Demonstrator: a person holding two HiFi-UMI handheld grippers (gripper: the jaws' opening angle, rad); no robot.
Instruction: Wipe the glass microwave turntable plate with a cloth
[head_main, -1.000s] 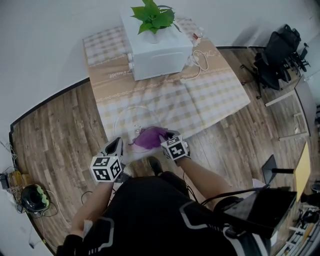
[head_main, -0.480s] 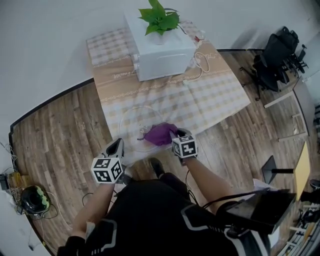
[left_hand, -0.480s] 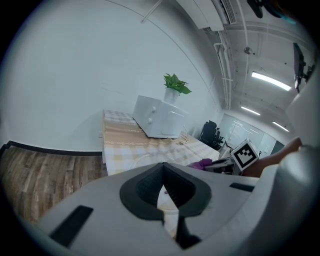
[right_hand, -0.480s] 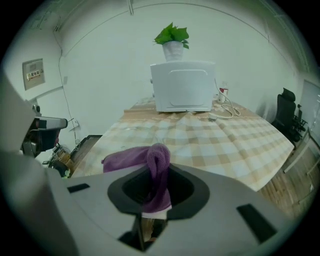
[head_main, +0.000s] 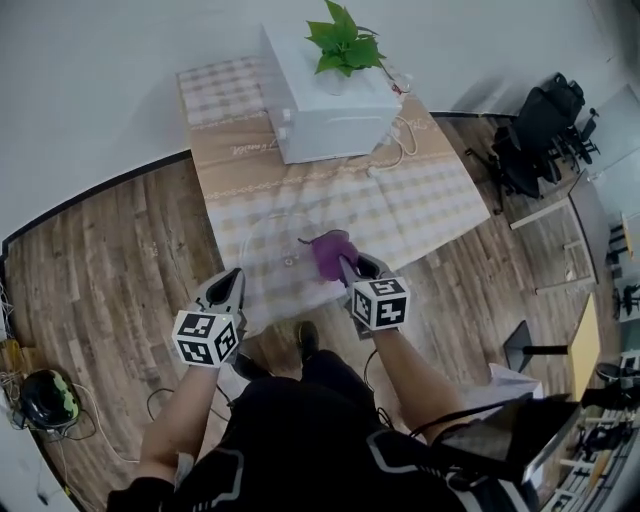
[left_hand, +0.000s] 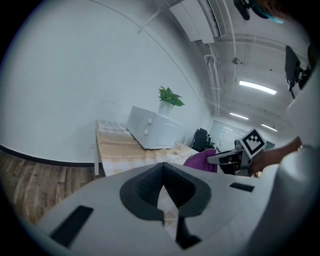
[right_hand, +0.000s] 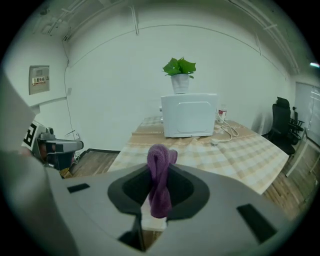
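Clear glass plate (head_main: 262, 250) lying flat, bunched purple cloth (head_main: 329, 253) at its right edge

The worktop (head_main: 445, 200) stands against the white wall on a wood-plank floor (head_main: 110, 260), draped end to end in a beige and white checked tablecloth (head_main: 400, 215). A white microwave (head_main: 325, 110) sits on the far part. A white cable (head_main: 400, 140) loops just beside it on the right. The clear glass turntable plate (head_main: 272, 255) lies flat near the front edge.
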